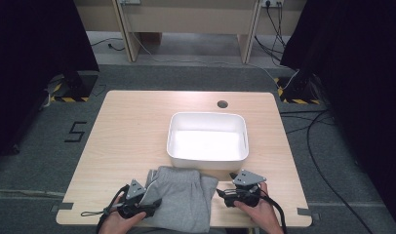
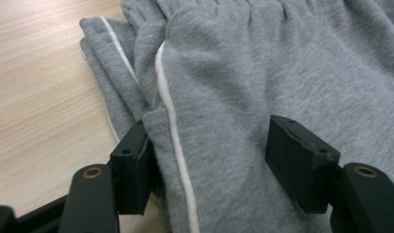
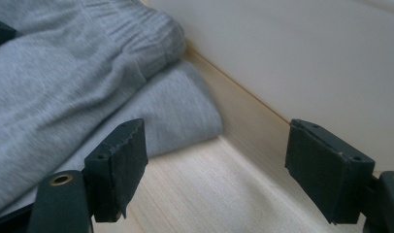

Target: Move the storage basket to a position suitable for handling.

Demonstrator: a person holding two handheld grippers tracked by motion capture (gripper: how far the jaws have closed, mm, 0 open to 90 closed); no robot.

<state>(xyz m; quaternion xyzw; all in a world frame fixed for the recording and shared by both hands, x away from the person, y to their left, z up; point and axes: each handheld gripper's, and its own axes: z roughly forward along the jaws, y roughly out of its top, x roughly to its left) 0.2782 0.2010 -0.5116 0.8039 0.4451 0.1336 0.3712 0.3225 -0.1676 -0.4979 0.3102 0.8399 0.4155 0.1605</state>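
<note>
Grey sweatpants [image 1: 184,195] with a white side stripe lie folded at the table's front edge, between the person's hands. My left gripper [image 1: 152,202] is at the garment's left side. In the left gripper view it [image 2: 212,141] is open, its jaws straddling the striped fold of the sweatpants [image 2: 224,73] without pinching it. My right gripper [image 1: 221,193] sits at the garment's right edge and is open [image 3: 224,150], with bare wood between its jaws. There the sweatpants [image 3: 64,73] lie to the left and the bin wall [image 3: 302,53] rises on the right.
An empty white bin [image 1: 207,119] stands mid-table just beyond the sweatpants. The wooden table [image 1: 128,126] has a cable hole [image 1: 222,104] near its far edge. Cables lie on the grey floor to the right of the table.
</note>
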